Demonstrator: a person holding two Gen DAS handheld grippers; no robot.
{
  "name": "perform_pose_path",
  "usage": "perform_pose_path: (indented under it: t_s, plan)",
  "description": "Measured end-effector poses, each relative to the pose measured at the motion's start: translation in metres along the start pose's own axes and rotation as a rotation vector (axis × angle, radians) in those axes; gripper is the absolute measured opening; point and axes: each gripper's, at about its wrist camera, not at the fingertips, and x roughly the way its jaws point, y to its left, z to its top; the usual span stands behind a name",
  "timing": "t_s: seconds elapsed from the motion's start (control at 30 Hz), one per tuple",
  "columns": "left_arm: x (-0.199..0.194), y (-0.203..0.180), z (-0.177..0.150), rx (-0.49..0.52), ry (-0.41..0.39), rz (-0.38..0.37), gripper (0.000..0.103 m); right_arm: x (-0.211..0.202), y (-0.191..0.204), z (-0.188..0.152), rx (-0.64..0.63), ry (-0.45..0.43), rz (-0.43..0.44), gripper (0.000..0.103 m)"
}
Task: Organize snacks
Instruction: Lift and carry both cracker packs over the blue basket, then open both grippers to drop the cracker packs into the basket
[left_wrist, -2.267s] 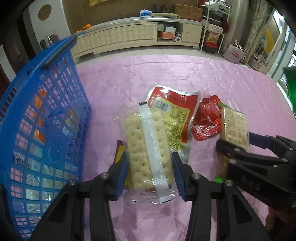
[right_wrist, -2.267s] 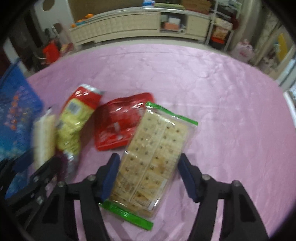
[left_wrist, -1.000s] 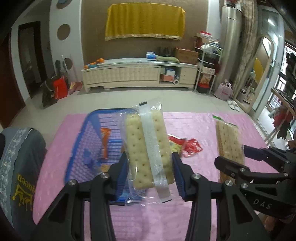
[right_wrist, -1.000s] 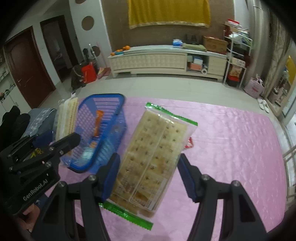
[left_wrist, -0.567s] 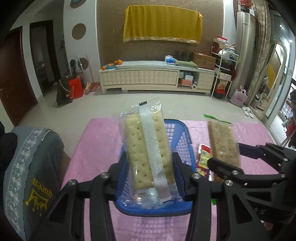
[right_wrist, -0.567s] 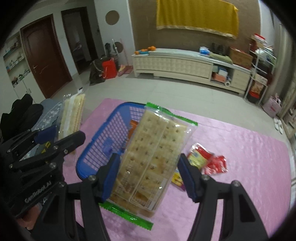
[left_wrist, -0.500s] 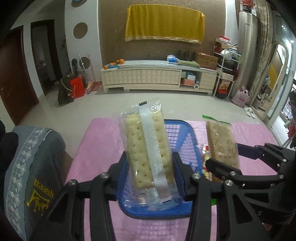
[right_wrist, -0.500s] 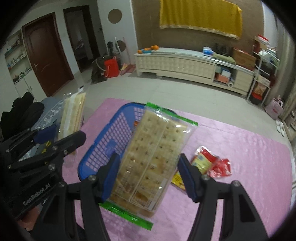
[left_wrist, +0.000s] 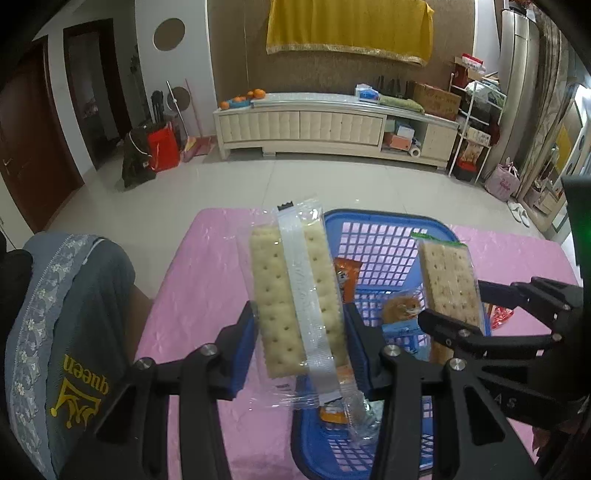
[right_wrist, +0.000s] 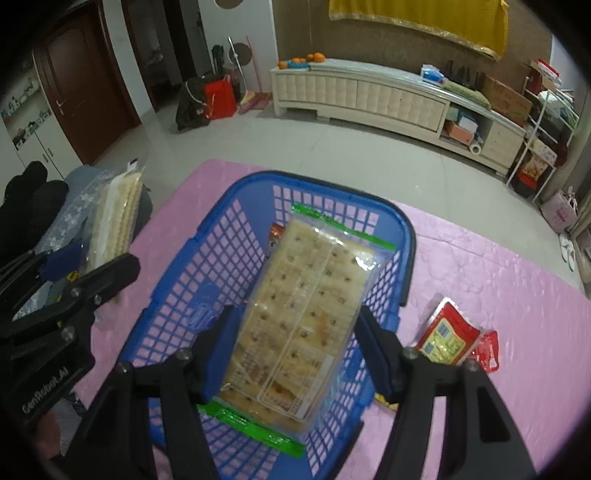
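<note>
Your left gripper (left_wrist: 300, 332) – jaws clamped on clear-wrapped cracker pack (left_wrist: 295, 295), held above near-left edge of blue basket (right_wrist: 221, 236). Your right gripper (right_wrist: 295, 350) – jaws clamped on green-edged cracker pack (right_wrist: 303, 317), directly over basket interior. Red snack packets (right_wrist: 452, 338) lie on pink surface (right_wrist: 517, 295), right of basket.

A brown wall (left_wrist: 236, 48) carries a yellow cloth (left_wrist: 349, 27) above a long cream cabinet (left_wrist: 301, 127) topped with oranges (left_wrist: 255, 93) and boxes. Pale floor tiles (left_wrist: 229, 184) stretch to a dark door (right_wrist: 86, 85) on the left — a red bag (left_wrist: 162, 147) beside it — and a wire rack (left_wrist: 476, 122) stands on the right.
</note>
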Motion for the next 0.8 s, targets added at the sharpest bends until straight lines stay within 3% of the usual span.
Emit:
perform_pose_path:
  t_s: [0.43,0.47,0.53,0.8]
  plan:
    - [0.021,0.007,-0.007,-0.052,0.040,-0.002,0.043,0.034,0.011,-0.001,-0.029,0.049,-0.034,0.070]
    - [0.020,0.006,-0.007,-0.046,0.037,0.004,0.043,0.033,0.010,-0.001,-0.022,0.045,-0.037,0.072]
    - [0.017,0.006,-0.005,-0.045,0.033,0.005,0.043,0.028,0.010,-0.002,-0.019,0.036,-0.049,0.089]
    - [0.009,-0.001,-0.007,-0.020,0.016,-0.012,0.043,-0.005,-0.008,-0.009,-0.004,-0.036,-0.057,0.089]
